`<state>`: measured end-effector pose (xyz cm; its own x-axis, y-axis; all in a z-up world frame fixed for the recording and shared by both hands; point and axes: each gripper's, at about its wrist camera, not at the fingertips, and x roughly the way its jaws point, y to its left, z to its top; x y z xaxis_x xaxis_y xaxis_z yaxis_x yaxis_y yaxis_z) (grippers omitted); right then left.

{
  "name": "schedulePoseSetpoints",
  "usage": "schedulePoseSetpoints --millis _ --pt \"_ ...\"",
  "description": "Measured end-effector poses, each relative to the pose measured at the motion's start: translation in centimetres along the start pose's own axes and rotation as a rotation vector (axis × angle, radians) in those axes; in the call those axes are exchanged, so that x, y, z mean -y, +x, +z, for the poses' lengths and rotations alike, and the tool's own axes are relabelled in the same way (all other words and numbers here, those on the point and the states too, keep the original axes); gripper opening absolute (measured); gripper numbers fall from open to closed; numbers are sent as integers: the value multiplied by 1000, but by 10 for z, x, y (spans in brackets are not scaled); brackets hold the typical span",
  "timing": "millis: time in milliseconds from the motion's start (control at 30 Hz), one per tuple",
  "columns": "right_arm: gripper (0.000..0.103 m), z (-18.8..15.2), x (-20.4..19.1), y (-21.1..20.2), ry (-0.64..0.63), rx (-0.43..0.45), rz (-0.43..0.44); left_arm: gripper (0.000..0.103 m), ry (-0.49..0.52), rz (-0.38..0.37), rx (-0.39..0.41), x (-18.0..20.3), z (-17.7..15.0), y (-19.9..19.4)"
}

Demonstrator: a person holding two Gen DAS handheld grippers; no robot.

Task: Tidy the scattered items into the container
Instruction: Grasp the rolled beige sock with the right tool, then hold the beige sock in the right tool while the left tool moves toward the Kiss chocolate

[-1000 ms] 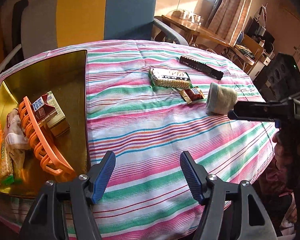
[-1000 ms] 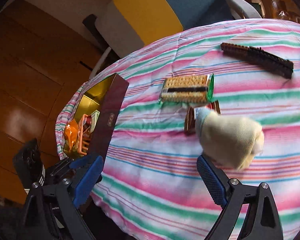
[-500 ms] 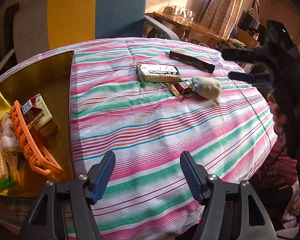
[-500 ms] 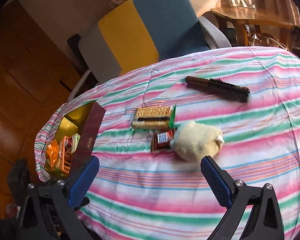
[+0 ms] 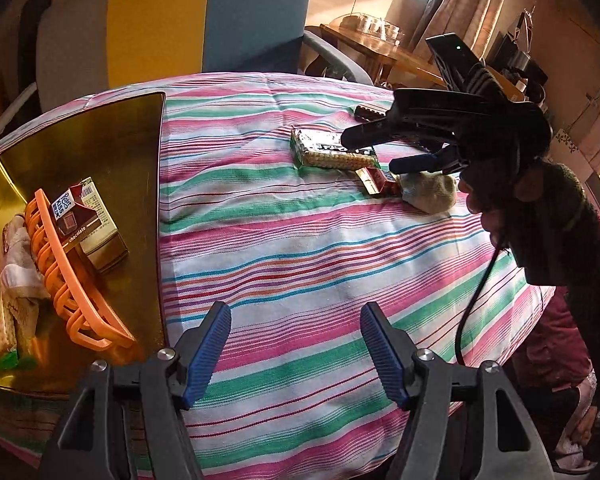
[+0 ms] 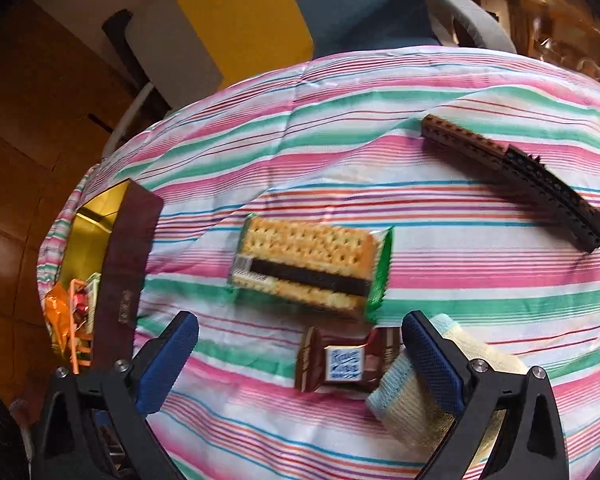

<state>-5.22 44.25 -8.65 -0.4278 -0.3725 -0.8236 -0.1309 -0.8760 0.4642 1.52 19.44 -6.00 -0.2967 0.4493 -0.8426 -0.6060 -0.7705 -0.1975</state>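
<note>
Pink, green and white striped tablecloth [image 6: 380, 160], gold-lined container [image 5: 100, 152], orange basket [image 5: 60, 272], cream sock [image 6: 420, 400]

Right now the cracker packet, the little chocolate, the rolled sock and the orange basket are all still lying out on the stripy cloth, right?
Not quite. The orange basket is already inside the gold box, as the left wrist view shows. The cracker packet, the little chocolate and the rolled sock are still out on the stripy cloth.
</note>
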Motion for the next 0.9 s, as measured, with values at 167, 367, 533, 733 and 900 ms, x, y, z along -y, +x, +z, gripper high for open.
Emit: schedulePoseSetpoints --millis 167,367,533,733,900 --pt "103 -28 -31 -16 -43 -49 297 68 -5 2 1 -1 0 -1" --pt "103 -32 4 -69 41 156 127 69 4 5 -9 1 -2 1" --pt "103 0 45 -67 141 130 70 69 16 5 -8 6 -3 1" --pt "103 23 20 -22 37 -23 -31 69 3 17 4 1 -1 -3" --pt "103 18 5 14 -39 -148 -39 69 -6 27 12 -4 1 -5"
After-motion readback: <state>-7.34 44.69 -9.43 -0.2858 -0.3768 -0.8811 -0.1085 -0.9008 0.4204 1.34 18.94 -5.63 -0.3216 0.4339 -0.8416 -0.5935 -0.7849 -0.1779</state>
